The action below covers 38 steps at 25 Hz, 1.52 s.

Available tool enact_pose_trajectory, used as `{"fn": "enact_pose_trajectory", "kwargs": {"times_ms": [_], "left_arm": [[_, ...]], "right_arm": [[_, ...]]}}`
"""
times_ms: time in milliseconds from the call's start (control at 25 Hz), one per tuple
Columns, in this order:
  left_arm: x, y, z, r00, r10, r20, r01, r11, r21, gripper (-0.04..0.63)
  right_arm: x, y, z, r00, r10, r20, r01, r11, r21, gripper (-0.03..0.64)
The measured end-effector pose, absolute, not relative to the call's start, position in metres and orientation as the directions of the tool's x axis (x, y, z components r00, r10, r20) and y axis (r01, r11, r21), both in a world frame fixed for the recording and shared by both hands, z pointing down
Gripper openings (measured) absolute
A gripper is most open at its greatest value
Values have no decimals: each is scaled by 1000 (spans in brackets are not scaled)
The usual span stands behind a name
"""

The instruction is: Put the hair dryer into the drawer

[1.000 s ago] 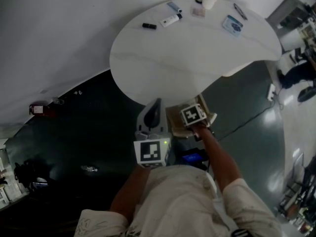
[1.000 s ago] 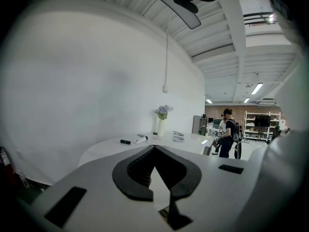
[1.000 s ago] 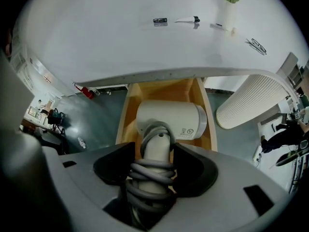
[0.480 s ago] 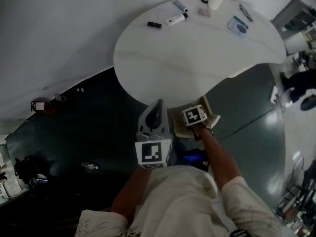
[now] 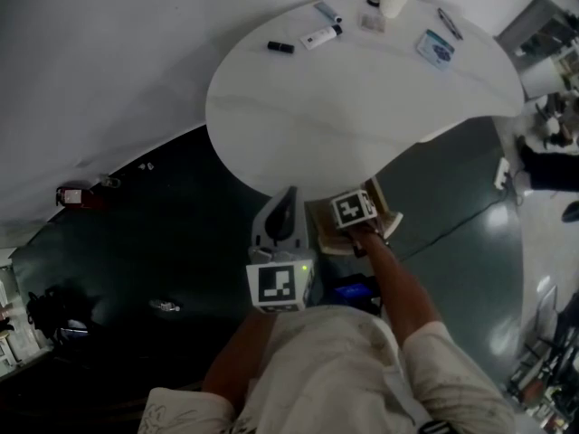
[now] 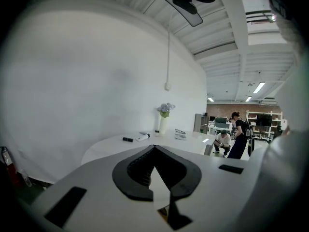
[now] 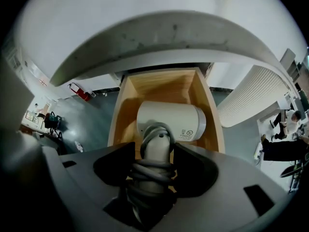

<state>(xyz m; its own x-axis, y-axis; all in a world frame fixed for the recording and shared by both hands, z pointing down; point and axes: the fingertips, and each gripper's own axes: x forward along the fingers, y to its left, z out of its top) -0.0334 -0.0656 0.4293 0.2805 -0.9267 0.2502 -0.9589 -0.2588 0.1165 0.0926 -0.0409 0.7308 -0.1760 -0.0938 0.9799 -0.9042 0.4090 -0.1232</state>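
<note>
1. Right gripper (image 7: 157, 151) is clamped on the handle of the hair dryer (image 7: 171, 120). Its two dark jaws press on either side of the handle, and a grey cord (image 7: 152, 175) is wound round the handle between them.
2. Left gripper (image 6: 154, 149) has its jaws together at the tips with nothing between them. In the head view it sits just to the left of the right gripper and points toward the table (image 5: 362, 107).
3. The hair dryer's white barrel lies crosswise inside the open wooden drawer (image 7: 161, 83), between its side walls and well short of the back wall. Whether the barrel touches the drawer floor cannot be told.
4. The drawer sticks out from under the near edge of the white table, close in front of the person.
5. Far across the tabletop stand a white vase with flowers (image 6: 163, 122), a small black item (image 5: 280, 47) and a white item (image 5: 321, 34) just beside it.
</note>
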Motion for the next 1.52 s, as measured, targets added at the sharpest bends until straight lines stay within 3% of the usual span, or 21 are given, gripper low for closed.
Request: {"fn": "enact_pose_trajectory", "kwargs": {"times_ms": [720, 880, 1000, 1040, 1080, 1120, 1520], "left_arm": [[-36, -62, 431, 266, -928, 259, -963, -244, 114, 2], [-33, -60, 430, 267, -928, 261, -963, -246, 113, 2], [-32, -58, 431, 266, -927, 264, -963, -243, 117, 2], [-33, -58, 431, 265, -927, 266, -963, -241, 119, 2], [-33, -57, 432, 263, -927, 268, -964, -240, 118, 2], [-34, -57, 432, 262, -927, 269, -964, -239, 116, 2], [-37, -53, 435, 258, -926, 277, -965, -232, 122, 2]], "right_arm": [[76, -73, 730, -236, -218, 947, -897, 424, -126, 261], [73, -48, 736, -250, -99, 963, -905, 378, -196, 261], [75, -63, 731, -247, -194, 949, -904, 399, -153, 258], [80, -74, 726, -217, -262, 940, -907, 411, -95, 194], [85, -84, 721, -181, -317, 931, -906, 422, -33, 63], [86, -90, 717, -160, -347, 924, -900, 435, 7, 5], [92, -88, 717, -156, -361, 920, -914, 406, 4, 5]]}}
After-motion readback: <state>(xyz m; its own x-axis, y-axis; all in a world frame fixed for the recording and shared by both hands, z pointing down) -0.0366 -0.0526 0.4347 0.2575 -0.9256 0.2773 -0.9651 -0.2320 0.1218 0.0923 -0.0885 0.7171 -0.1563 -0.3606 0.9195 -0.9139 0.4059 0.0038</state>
